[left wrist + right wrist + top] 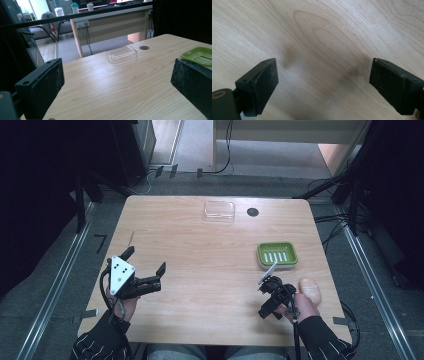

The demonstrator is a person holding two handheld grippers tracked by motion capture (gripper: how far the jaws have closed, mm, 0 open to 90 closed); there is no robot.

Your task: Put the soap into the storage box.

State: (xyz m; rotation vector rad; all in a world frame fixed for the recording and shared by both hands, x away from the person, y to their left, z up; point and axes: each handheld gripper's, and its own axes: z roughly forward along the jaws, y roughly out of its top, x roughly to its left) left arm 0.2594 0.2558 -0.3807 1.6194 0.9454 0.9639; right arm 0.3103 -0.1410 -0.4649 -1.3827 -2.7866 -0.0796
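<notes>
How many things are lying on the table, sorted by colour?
Green: 1, the green plastic soap dish
Clear: 1, the clear plastic lid
Pale beige: 1, the oval pale beige soap bar
Dark: 1, the small dark round disc
Total: 4

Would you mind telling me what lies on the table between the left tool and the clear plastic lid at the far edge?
Nothing: in the left gripper view, bare wood runs from the open left tool to the clear lid.

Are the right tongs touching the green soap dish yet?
Apart. In the high view, bare table separates the right tongs from the green soap dish; the right gripper view shows open jaws with nothing between.
</notes>
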